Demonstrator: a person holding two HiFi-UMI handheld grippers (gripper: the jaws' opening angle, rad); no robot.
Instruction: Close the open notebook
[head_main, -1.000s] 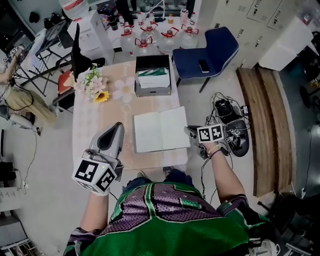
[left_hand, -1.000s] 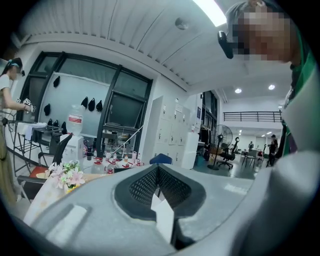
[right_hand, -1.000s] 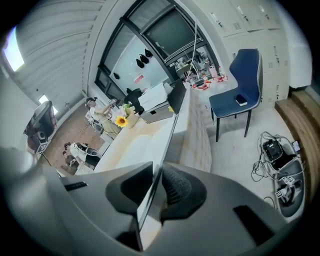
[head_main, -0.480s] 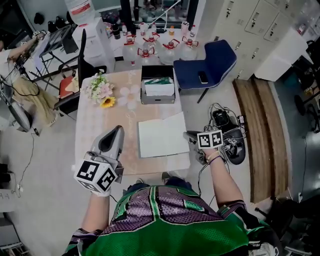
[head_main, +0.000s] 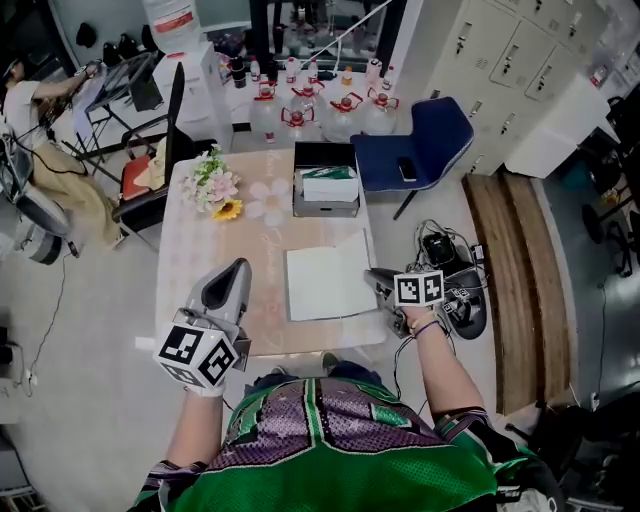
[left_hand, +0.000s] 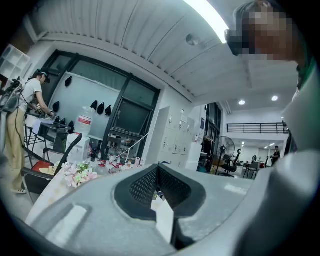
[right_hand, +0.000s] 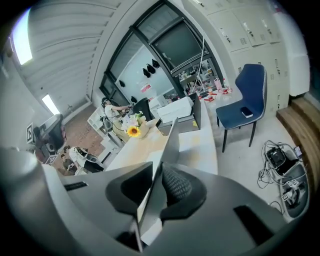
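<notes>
The table (head_main: 200, 250) runs lengthwise away from the person. The notebook (head_main: 320, 285) lies on its right half, close to the near edge. The notebook's long axis, the line of its spine, points from the person toward the box (head_main: 325, 185) at the far end of the table and leans slightly right. Its left half lies flat with white pages facing up. Its right leaf is off the table and tilted up, with its outer edge toward the table's right rim.

The right gripper (head_main: 372, 274) reaches in from beyond that rim, on the notebook's right side, pointing down and leftward across the spine line. Its jaws are clamped on the raised leaf at the outer edge. In the right gripper view the thin sheet runs edge-on between the pads (right_hand: 175, 185) and rises past them toward the box.

The left gripper (head_main: 241, 266) is over the table's left half, just left of the notebook and apart from it. It points away from the person, roughly parallel to the spine. Its jaws are pressed together with nothing between them.

The flowers (head_main: 215, 188) stand at the table's far left, well apart from the notebook.
</notes>
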